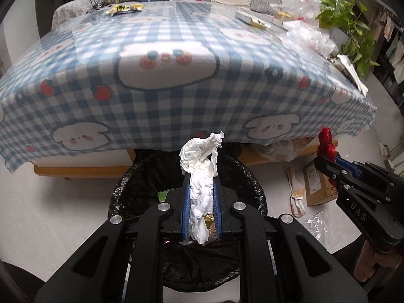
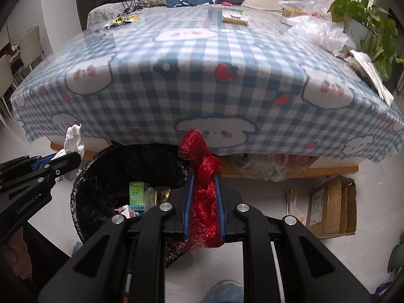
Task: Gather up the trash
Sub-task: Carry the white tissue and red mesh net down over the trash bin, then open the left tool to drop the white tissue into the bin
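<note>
Black liner plastic filled the space below me: the trash bin (image 2: 126, 176) stood on the floor just in front of the worktop (image 1: 176, 75), its mouth open. My left claw (image 1: 202, 174) was clenched on a wad of white tissue (image 1: 202, 171), with a scrap of gold foil (image 1: 209, 223) wedged low between the pads. My right claw (image 2: 204, 174) was clamped on a bunch of red mesh netting (image 2: 204, 194). Both loads hung over or just beside the bin's rim, so I judged the step to be the drop: carrying was done, release was not.

The next move, as I read it, called for getting each claw squarely above the opening before letting go. The left one looked centred over the liner; the right sat nearer the bin's right edge and might have needed a nudge inward. The netting was springy and could have snagged on a pad, so a wide release seemed wise.

More litter waited on the worktop: a yellow wrapper (image 2: 123, 20), crumpled clear plastic (image 2: 318, 32) and a flat box (image 2: 234, 16).

Much stayed unclear. My own linkage hid the near half of the bin. Inside I made out a green carton (image 2: 137, 193) and little else. The bundles under the worktop were in shadow, and I couldn't tell whether the cardboard box (image 2: 330, 204) on the floor counted as trash.
</note>
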### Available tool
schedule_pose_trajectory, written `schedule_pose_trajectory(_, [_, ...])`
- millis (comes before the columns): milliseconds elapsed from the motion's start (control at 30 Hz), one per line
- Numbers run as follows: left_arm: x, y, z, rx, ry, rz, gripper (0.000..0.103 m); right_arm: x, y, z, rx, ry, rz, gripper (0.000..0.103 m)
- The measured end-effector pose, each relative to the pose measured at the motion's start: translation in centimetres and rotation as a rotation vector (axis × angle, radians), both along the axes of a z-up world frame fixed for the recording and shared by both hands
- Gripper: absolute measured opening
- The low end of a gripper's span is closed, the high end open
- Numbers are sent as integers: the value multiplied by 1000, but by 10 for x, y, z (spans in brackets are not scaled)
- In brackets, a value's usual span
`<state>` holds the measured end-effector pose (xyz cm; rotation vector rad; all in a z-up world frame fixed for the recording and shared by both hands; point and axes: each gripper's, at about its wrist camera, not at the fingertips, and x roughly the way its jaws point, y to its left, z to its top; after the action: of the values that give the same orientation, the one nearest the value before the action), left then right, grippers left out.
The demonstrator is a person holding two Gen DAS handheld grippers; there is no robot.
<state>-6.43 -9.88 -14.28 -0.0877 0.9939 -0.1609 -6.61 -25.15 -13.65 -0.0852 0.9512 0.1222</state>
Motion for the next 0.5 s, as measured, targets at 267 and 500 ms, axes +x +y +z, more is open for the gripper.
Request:
schedule_pose_trajectory(267, [10,-6,-37,29,40,-4,14,10,-9,-32,-6,59,-29,15])
schedule_pose_trajectory(500, [17,-19,-56,35,81,-36,14,13,-14,-40,-18,82,-53,15])
